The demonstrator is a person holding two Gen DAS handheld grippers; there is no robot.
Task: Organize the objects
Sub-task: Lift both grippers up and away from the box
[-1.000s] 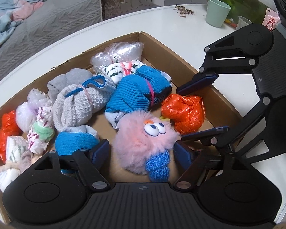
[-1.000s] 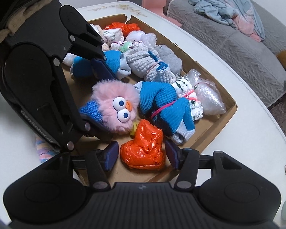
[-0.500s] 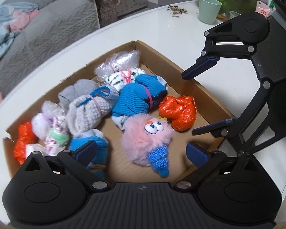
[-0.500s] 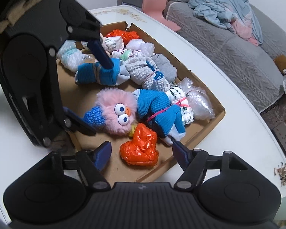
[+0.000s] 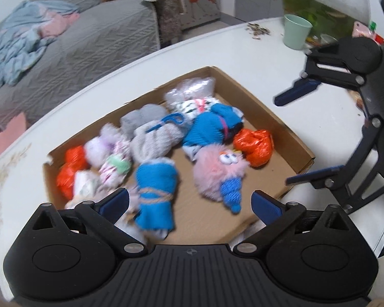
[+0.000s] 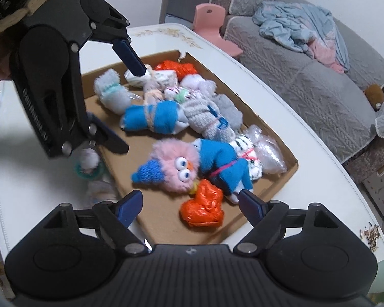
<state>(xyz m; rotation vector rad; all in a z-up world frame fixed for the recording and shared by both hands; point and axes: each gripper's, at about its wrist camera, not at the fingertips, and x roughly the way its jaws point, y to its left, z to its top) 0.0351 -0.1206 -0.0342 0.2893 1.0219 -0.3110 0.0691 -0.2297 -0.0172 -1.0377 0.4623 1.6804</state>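
A shallow cardboard tray [image 5: 276, 117] [image 6: 279, 140] on the white table holds several bundles: a pink fluffy toy with googly eyes [image 5: 217, 171] [image 6: 176, 166], an orange bag [image 5: 256, 145] [image 6: 202, 204], a blue knit bundle [image 5: 212, 128] [image 6: 222, 163], a blue roll tied with string [image 5: 156, 189] [image 6: 153, 120], grey socks [image 5: 153, 140]. My left gripper [image 5: 189, 204] is open and empty above the tray's near edge; it also shows in the right wrist view [image 6: 125, 102]. My right gripper [image 6: 190, 204] is open and empty above the tray's corner; it also shows in the left wrist view [image 5: 304, 133].
A mint cup [image 5: 295, 32] and a fish tank [image 5: 325, 7] stand at the table's far right. Small bundles [image 6: 89, 163] lie on the table outside the tray. A grey sofa [image 6: 307, 76] with blue clothes and a pink stool [image 6: 212, 18] stand beyond the table.
Both grippers have risen and pulled back from the tray with their jaws spread wider. The pink toy and the orange bag stay in the tray.
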